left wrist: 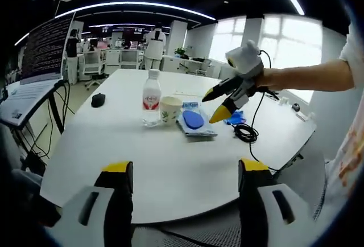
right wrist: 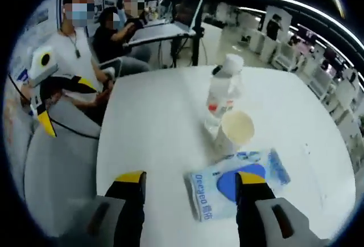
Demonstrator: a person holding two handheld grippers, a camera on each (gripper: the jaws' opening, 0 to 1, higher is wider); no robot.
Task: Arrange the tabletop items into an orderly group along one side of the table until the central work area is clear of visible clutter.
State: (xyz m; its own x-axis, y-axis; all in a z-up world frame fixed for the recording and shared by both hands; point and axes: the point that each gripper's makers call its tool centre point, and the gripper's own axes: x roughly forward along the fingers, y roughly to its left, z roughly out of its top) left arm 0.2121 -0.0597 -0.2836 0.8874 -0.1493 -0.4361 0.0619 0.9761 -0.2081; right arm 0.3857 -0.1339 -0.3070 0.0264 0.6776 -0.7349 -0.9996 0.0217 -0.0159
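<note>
A: Any text? Where's the stuff?
B: Wipes pack [right wrist: 236, 189] reads "Oxygeo"-ish, blurry. Bottle [right wrist: 223, 90] label red, unreadable. Paper cup [right wrist: 234, 131] print too small. All grouped mid worktop [left wrist: 170, 156].
A: Claws?
B: Right claw [right wrist: 191, 177] wide open, empty, above pack. Left claw [left wrist: 185, 168] wide open, empty, at worktop edge.

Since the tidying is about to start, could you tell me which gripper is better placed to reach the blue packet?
Right, probably. The right gripper hangs open just over the blue packet, beside the paper cup. The left gripper sits back at the table's near edge.
</note>
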